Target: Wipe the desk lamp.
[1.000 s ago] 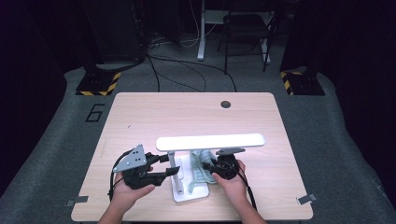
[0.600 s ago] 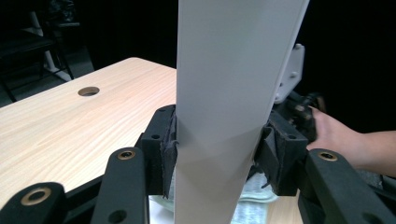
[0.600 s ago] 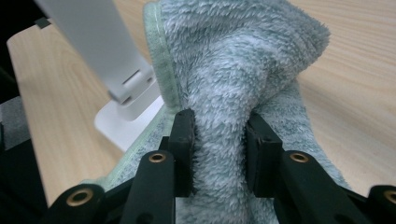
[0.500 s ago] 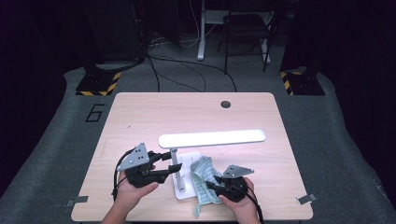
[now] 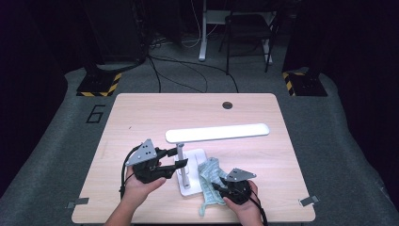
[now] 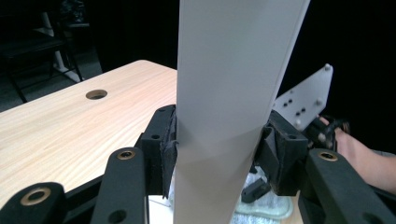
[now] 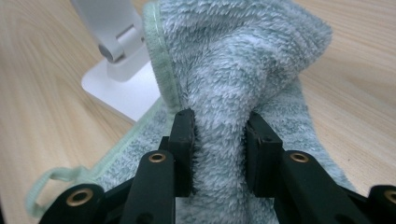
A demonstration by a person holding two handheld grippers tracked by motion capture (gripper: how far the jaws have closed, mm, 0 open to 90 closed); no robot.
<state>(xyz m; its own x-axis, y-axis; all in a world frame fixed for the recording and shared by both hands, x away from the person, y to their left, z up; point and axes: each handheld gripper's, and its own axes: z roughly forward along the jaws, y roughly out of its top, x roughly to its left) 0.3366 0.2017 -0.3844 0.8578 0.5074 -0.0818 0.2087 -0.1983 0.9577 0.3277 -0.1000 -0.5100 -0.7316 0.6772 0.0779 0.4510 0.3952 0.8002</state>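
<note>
left gripper (image 5: 175, 157) sits in my left hand (image 5: 136, 188) toward the near left of the table (image 5: 141, 117) in the high view, its jaws reaching sideways to the lamp's post (image 5: 181, 162) and closed on it, one pad on each side. post rises from a white base (image 5: 195, 186) near the table's near edge, about midway along it. lamp's long white head (image 5: 216, 133) runs level above, parallel to the far edge, well over the middle of the table. right gripper (image 5: 217, 187) is in my right hand (image 5: 244, 202) close to the near edge, just right of the base, clamped on a pale green cloth (image 5: 209, 176). cloth lies bunched against the base's right side and trails toward the near edge. a round hole (image 5: 227, 104) sits near the far edge.

left gripper view: my two black jaws hold the lamp's white bar (image 6: 229, 112) between them, pads pressed to both sides. the bar stands straight up the middle of the picture. behind it the tabletop (image 6: 60, 135) runs off to the hole (image 6: 96, 94). at the right, my other hand (image 6: 359, 154) and its grey plate (image 6: 306, 100) show, with a bit of cloth (image 6: 257, 207) low down.

right gripper view: my jaws pinch a thick fold of the cloth (image 7: 229, 93), pads sunk into the pile. cloth humps up ahead of the jaws and leans on the base (image 7: 123, 86), overlapping its edge. a thin loop (image 7: 51, 179) of the cloth's trim lies on the wood at the lower left.
</note>
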